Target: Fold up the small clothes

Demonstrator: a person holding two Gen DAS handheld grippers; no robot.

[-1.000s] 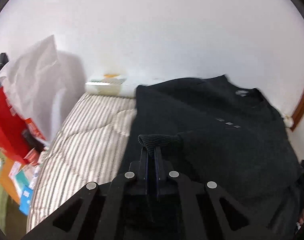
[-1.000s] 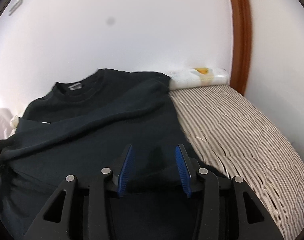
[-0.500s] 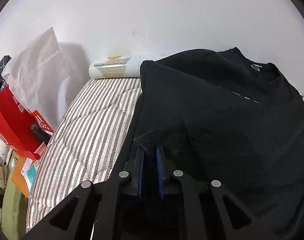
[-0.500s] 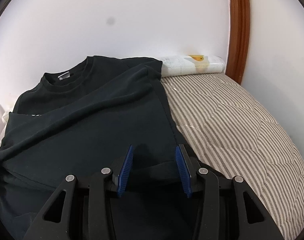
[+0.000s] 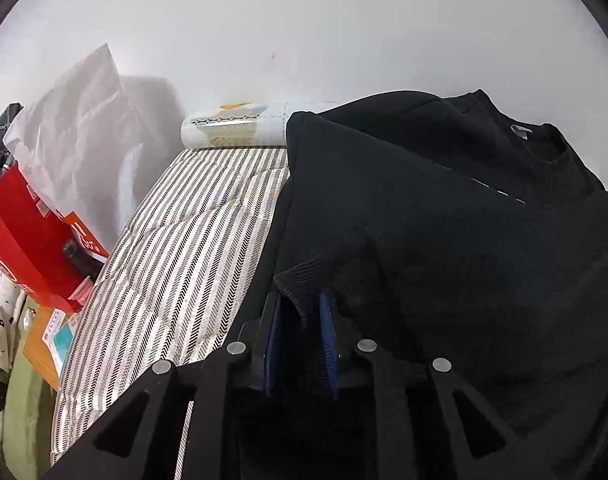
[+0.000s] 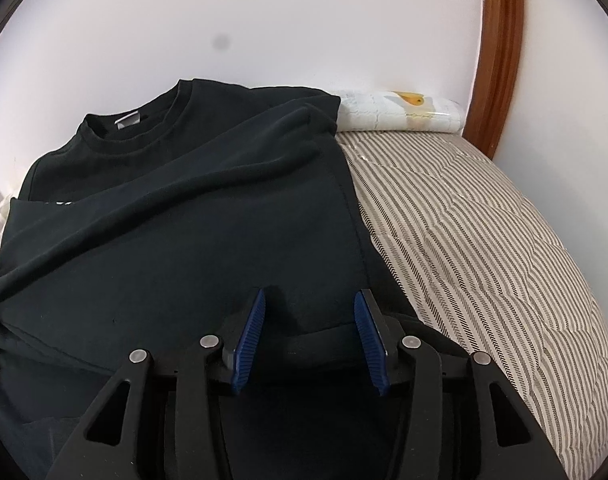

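The black sweatshirt (image 6: 175, 216) lies on the striped quilt (image 6: 484, 232) by a white wall (image 6: 263, 20). The left gripper (image 5: 299, 316) has just been opening, its jaws a little apart with the ribbed cuff (image 5: 297, 282) loose between them; the right gripper (image 6: 308, 316) stands open and holds nothing.

Black sweatshirt (image 6: 175, 216) folded on bed (image 6: 484, 220)

Striped quilt (image 5: 175, 264), beige with dark herringbone bands, spread over the bed. Patterned white roll (image 5: 233, 130) at its far edge against the white wall (image 5: 304, 32). Crumpled white paper bag (image 5: 79, 128) left, beside a red box (image 5: 19, 236). Brown wooden frame (image 6: 500, 52) standing upright at right.
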